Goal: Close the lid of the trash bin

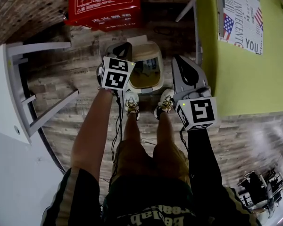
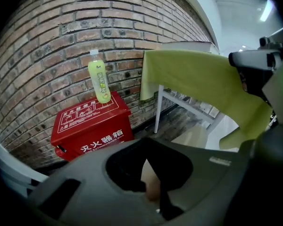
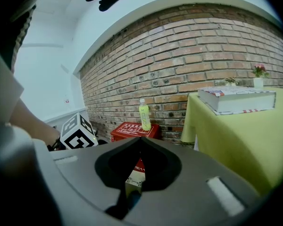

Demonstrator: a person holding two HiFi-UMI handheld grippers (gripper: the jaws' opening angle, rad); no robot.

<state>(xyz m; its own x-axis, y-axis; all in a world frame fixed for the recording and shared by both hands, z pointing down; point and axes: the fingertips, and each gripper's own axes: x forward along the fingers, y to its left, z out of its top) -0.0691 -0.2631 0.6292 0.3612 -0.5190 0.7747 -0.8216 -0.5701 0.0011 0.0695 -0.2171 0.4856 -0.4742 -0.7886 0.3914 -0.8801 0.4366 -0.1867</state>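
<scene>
The person stands on a plank floor (image 1: pixel 254 140), shoes (image 1: pixel 131 102) side by side and toes pointing at the bin (image 1: pixel 156 67). A gripper is held out low on either side of the legs. The left gripper (image 2: pixel 149 179) has its jaws drawn close together, with only a thin slit between them. Nothing is held there; a pale strip of something beyond shows through the slit. The right gripper (image 3: pixel 136 175) is in the same state, jaws nearly pressed together and empty, with a sliver of the red box (image 1: pixel 106 4) visible through the gap.

In the head view the left gripper hangs over the bin's left rim, while the right gripper is just beside the bin's right side, close to the green cloth (image 1: pixel 212 55).

The bin sits on the floor just beyond the shoes, between the two grippers. It is cream-coloured, its mouth is uncovered and the inside looks yellowish. A pale flap (image 1: pixel 137 40) at its far edge looks like the raised lid, though I cannot be sure.

A white rack (image 1: pixel 19 79) stands to the left. Behind the bin, the red box rests against the brick wall (image 2: pixel 61 27), with a green bottle (image 2: pixel 99 81) upright on top. To the right, the cloth-covered table carries a thick book (image 3: pixel 236 100) and, further back, a small flower pot (image 3: pixel 258 76)
</scene>
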